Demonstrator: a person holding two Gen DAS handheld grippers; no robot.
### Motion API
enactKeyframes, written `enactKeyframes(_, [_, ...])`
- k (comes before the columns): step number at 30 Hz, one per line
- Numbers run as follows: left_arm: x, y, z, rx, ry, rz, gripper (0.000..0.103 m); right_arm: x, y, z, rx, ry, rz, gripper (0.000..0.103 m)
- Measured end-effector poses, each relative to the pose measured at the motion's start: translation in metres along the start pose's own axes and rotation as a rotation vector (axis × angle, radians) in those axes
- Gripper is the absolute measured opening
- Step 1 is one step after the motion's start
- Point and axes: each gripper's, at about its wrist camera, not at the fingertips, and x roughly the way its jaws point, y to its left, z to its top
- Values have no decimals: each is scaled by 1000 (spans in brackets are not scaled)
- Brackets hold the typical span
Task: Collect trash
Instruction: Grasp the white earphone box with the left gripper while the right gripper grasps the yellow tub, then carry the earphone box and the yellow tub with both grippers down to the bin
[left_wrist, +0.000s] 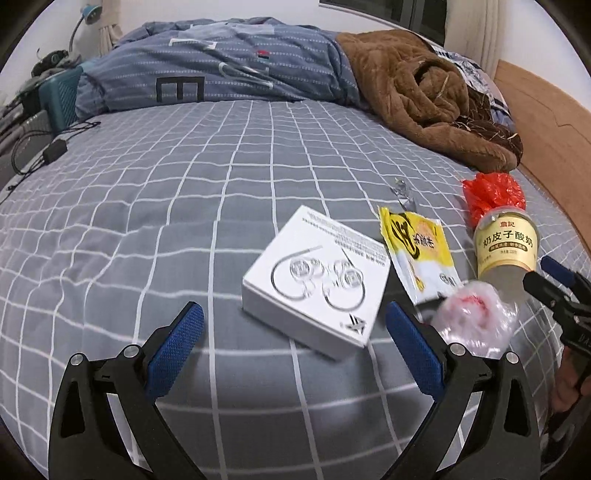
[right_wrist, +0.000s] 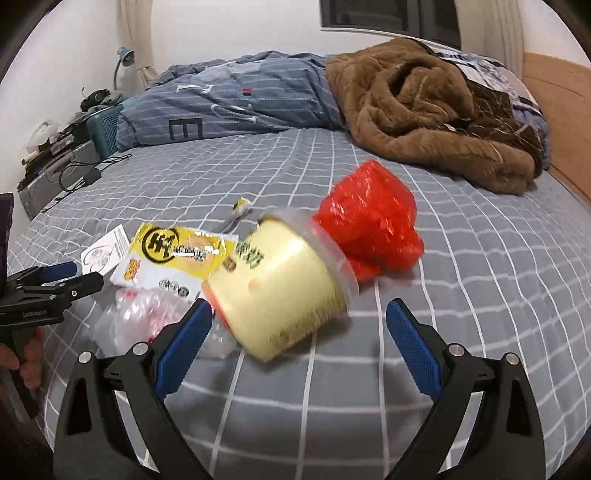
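Right wrist view: yogurt cup (right_wrist: 280, 291) tipped, between spread right claw (right_wrist: 299, 325) fingers, mouth toward far right; left claw (left_wrist: 295, 332) spread, farther.

Trash crowds the near right part of the bed (left_wrist: 147, 206): box (left_wrist: 317, 280), yellow packet (left_wrist: 419, 251), cup (right_wrist: 280, 288), red bag (right_wrist: 373, 225) and clear wrap (right_wrist: 147, 317) lie close together. Left of the box the sheet is bare. The brown blanket (right_wrist: 424, 107) blocks the far right.

I read "奶皮子酸奶" on the yogurt cup (left_wrist: 505, 246), a large dark "E" printed on the blue duvet (left_wrist: 180, 88), and a black circled "H" logo on the yellow wrapper (right_wrist: 173, 254).
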Motion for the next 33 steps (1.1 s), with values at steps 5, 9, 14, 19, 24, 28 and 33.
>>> enactKeyframes(5, [12, -1, 9, 15, 22, -25, 97, 10, -2, 15, -42, 6, 66, 91])
enactKeyframes(9, [18, -8, 16, 47, 27, -47, 97, 20, 0, 20, -66, 26, 114, 91])
enactKeyframes(14, [24, -13, 20, 50, 32, -68, 93, 29, 3, 20, -81, 42, 141, 91])
enactKeyframes(19, [30, -11, 20, 33, 47, -77, 84, 36, 7, 19, -91, 67, 157, 77])
enactKeyframes(24, [27, -12, 18, 35, 47, -73, 83, 35, 15, 16, -119, 68, 142, 70])
enactKeyframes(28, [24, -9, 19, 20, 42, -58, 83, 33, 17, 16, -110, 70, 134, 68])
enactKeyframes(33, [18, -5, 18, 3, 41, -39, 83, 30, 18, 18, -96, 78, 117, 67])
